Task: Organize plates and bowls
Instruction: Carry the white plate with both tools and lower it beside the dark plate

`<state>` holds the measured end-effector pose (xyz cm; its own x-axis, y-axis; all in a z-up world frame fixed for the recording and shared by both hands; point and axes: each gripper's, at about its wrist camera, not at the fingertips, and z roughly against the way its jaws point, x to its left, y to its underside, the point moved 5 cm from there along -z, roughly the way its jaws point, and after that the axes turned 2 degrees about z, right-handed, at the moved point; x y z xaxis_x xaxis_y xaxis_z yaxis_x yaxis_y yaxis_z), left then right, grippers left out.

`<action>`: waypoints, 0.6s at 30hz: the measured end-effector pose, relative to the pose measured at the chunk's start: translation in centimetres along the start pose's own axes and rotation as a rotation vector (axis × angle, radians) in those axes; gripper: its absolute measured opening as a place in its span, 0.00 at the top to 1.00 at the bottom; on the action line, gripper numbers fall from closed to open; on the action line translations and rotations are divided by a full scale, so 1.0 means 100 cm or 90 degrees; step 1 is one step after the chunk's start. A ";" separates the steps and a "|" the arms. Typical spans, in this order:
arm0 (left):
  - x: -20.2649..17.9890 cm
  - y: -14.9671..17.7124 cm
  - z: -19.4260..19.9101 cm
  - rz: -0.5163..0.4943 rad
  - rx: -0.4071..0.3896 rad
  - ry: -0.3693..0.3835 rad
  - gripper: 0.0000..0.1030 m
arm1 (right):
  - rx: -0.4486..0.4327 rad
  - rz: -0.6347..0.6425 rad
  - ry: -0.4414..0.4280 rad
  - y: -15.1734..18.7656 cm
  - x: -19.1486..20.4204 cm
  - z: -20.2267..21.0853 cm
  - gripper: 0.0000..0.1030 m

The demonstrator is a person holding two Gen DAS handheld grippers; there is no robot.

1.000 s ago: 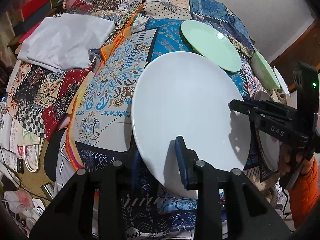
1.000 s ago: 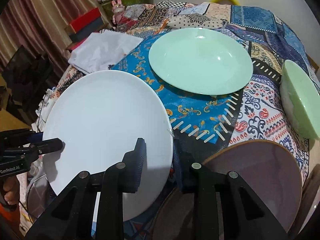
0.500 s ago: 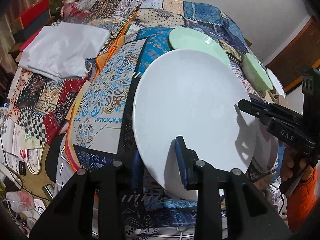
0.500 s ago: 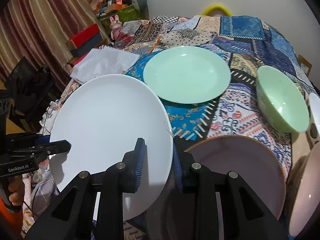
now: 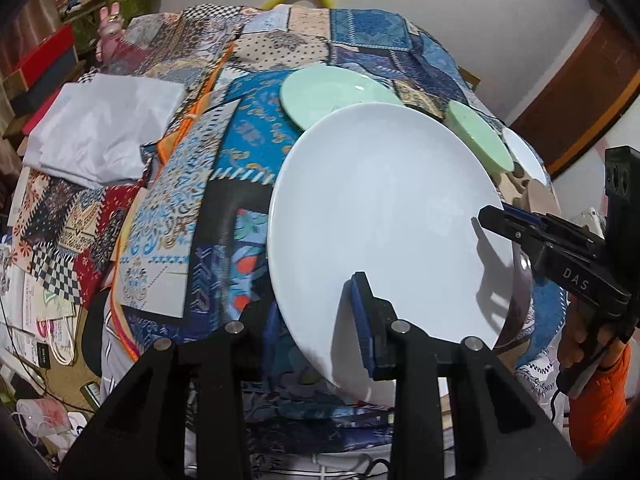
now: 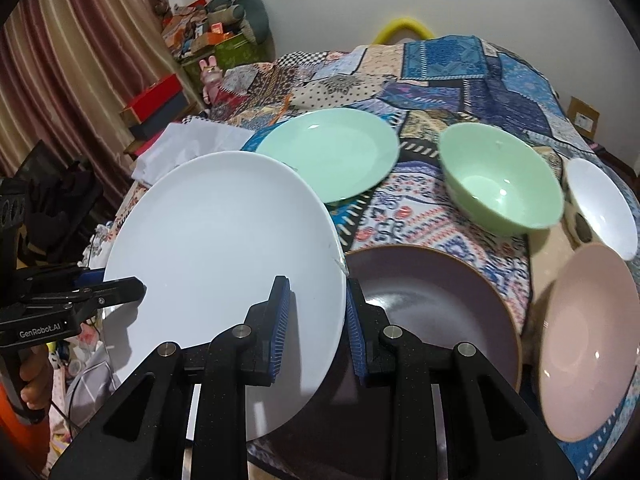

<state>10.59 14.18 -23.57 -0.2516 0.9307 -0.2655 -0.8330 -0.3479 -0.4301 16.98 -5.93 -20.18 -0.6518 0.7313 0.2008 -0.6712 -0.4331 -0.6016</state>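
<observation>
White plate (image 6: 216, 240) pinched at opposite rims by left claw (image 5: 316, 320) and right claw (image 6: 316, 320), held above purple plate (image 6: 436, 304). Unstacked yet: green plate (image 6: 332, 152), green bowl (image 6: 500, 184), pink bowl (image 6: 584, 340), small white bowl (image 6: 604, 200).

each view sits just behind its own gripper, looking forward and steeply down along the two black fingers that fill the bottom of the frame. the left wrist view faces across the patchwork cloth (image 5: 188, 184) from the left edge of the white plate (image 5: 384, 240), close enough that the plate takes up the middle, with the right gripper (image 5: 486, 214) reaching in from the right border. the right wrist view looks from that plate's (image 6: 224, 260) right edge, equally close, with the left gripper (image 6: 134, 288) at its left border. both share the white plate, the green plate (image 5: 332, 94) (image 6: 328, 152) and the folded white cloth (image 5: 104, 132) (image 6: 188, 144).
</observation>
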 end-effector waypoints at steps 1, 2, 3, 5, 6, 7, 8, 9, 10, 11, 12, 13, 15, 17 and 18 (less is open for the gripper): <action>-0.003 0.000 0.000 -0.003 0.000 0.001 0.69 | -0.002 -0.004 0.001 0.002 -0.003 0.003 0.76; -0.007 0.000 0.000 -0.007 0.000 0.004 0.69 | -0.004 -0.006 0.002 0.003 -0.005 0.004 0.76; -0.011 0.000 0.000 -0.010 0.000 0.007 0.69 | -0.005 -0.010 0.003 0.005 -0.008 0.006 0.76; -0.018 -0.001 0.000 -0.015 0.000 0.010 0.69 | -0.007 -0.017 0.006 0.008 -0.014 0.011 0.76; -0.022 -0.001 0.000 -0.018 0.000 0.011 0.69 | -0.008 -0.020 0.007 0.009 -0.017 0.012 0.76; -0.026 -0.001 -0.001 -0.021 0.000 0.012 0.69 | -0.010 -0.024 0.009 0.012 -0.020 0.014 0.76; -0.029 -0.002 -0.001 -0.024 0.000 0.013 0.69 | -0.010 -0.027 0.010 0.014 -0.023 0.016 0.76; -0.034 -0.002 -0.002 -0.028 0.001 0.014 0.69 | -0.011 -0.032 0.012 0.016 -0.025 0.018 0.76; -0.039 -0.002 -0.004 -0.032 0.002 0.016 0.69 | -0.013 -0.036 0.013 0.018 -0.029 0.020 0.76; -0.041 -0.002 -0.005 -0.034 0.004 0.018 0.69 | -0.014 -0.040 0.015 0.020 -0.032 0.023 0.76; -0.045 -0.002 -0.006 -0.038 0.006 0.019 0.69 | -0.015 -0.045 0.016 0.022 -0.035 0.024 0.76; -0.048 -0.002 -0.007 -0.042 0.008 0.020 0.69 | -0.017 -0.049 0.017 0.023 -0.038 0.026 0.76; -0.057 0.000 -0.011 -0.053 0.014 0.022 0.69 | -0.018 -0.058 0.022 0.027 -0.044 0.029 0.76; -0.064 0.001 -0.015 -0.062 0.021 0.023 0.69 | -0.019 -0.064 0.026 0.030 -0.049 0.030 0.76; -0.068 0.002 -0.017 -0.066 0.026 0.024 0.69 | -0.018 -0.069 0.027 0.032 -0.052 0.031 0.76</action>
<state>13.00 7.62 -23.36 -0.1455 0.9562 -0.2541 -0.8732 -0.2449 -0.4215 17.12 -12.74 -20.74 -0.5597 0.7949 0.2340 -0.7267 -0.3352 -0.5997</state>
